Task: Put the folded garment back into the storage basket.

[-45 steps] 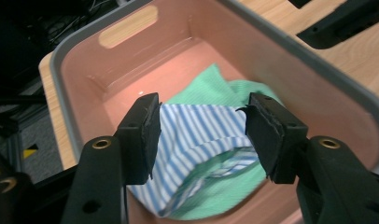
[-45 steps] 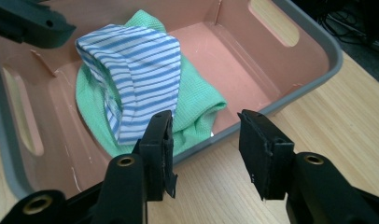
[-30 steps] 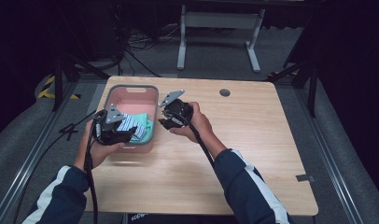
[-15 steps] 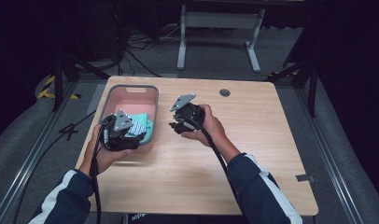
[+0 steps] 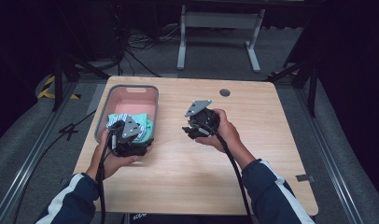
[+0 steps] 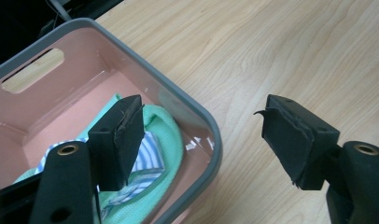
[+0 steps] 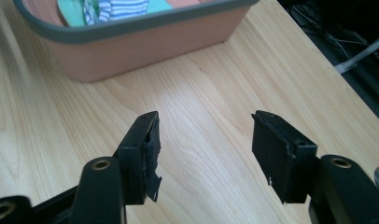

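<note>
Left gripper (image 5: 131, 142), lower left of frame, and right gripper (image 5: 193, 129), centre, both empty, jaws just been opening, cloths (image 5: 131, 120) lying in bin (image 5: 131, 88); next best to back both clear of rim without snagging fabric.

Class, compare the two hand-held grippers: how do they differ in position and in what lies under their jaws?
The left hand-held gripper hangs over the pink basket's near corner, one jaw above the green and striped cloth; the right hand-held gripper is over bare table, beside the basket. Both have just been opening and hold nothing.
</note>
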Motion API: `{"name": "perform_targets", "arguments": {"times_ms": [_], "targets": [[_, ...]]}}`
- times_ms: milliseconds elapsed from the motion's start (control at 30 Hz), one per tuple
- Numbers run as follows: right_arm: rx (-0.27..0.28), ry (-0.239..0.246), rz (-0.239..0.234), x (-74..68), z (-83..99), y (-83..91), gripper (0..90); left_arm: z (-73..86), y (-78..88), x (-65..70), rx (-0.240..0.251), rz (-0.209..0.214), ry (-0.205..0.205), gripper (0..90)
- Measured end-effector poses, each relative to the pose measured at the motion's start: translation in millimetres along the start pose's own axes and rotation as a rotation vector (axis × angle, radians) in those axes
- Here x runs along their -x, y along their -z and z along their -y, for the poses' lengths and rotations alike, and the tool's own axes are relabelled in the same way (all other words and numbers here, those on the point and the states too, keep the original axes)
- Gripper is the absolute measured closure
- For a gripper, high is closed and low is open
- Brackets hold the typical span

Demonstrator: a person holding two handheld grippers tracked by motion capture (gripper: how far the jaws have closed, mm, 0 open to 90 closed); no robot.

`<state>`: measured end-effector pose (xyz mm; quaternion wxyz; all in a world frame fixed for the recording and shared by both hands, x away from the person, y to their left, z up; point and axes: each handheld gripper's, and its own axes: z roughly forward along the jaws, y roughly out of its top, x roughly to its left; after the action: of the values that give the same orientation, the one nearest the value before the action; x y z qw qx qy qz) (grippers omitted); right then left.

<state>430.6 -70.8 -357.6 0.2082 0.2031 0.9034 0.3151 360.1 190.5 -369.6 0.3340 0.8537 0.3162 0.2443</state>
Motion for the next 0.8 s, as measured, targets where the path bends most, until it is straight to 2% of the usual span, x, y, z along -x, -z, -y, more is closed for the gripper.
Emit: {"name": "perform_targets", "arguments": {"times_ms": [167, 200, 233, 267, 400, 500, 800], "targets": [[0.002, -0.01, 0.01, 2.9, 13.3, 6.3, 41.0, -1.5, -2.6, 7.6, 0.002, -0.002, -0.02, 29.2], [0.0, -0.012, 0.016, 5.4, 21.0, 10.0, 40.8, -1.5, -3.9, 10.7, -0.008, -0.006, -0.03, 28.1], [0.0, -0.012, 0.016, 5.4, 21.0, 10.0, 40.8, -1.2, -5.5, 13.5, -0.011, -0.004, -0.033, 28.1], [-0.003, -0.023, 0.02, 6.8, 27.1, 12.3, 40.1, -0.3, -7.4, 18.1, -0.013, 0.018, -0.047, 26.0], [-0.011, -0.028, 0.031, 8.9, 38.5, 15.7, 39.4, 2.1, -11.6, 25.7, -0.007, 0.044, -0.069, 24.4], [-0.019, -0.037, 0.035, 10.1, 49.1, 19.1, 38.8, 4.1, -16.7, 33.1, -0.022, 0.063, -0.091, 22.6], [-0.027, -0.047, 0.06, 10.8, 74.1, 27.0, 36.6, 9.6, -27.7, 45.1, -0.038, 0.085, -0.115, 20.3]]}}
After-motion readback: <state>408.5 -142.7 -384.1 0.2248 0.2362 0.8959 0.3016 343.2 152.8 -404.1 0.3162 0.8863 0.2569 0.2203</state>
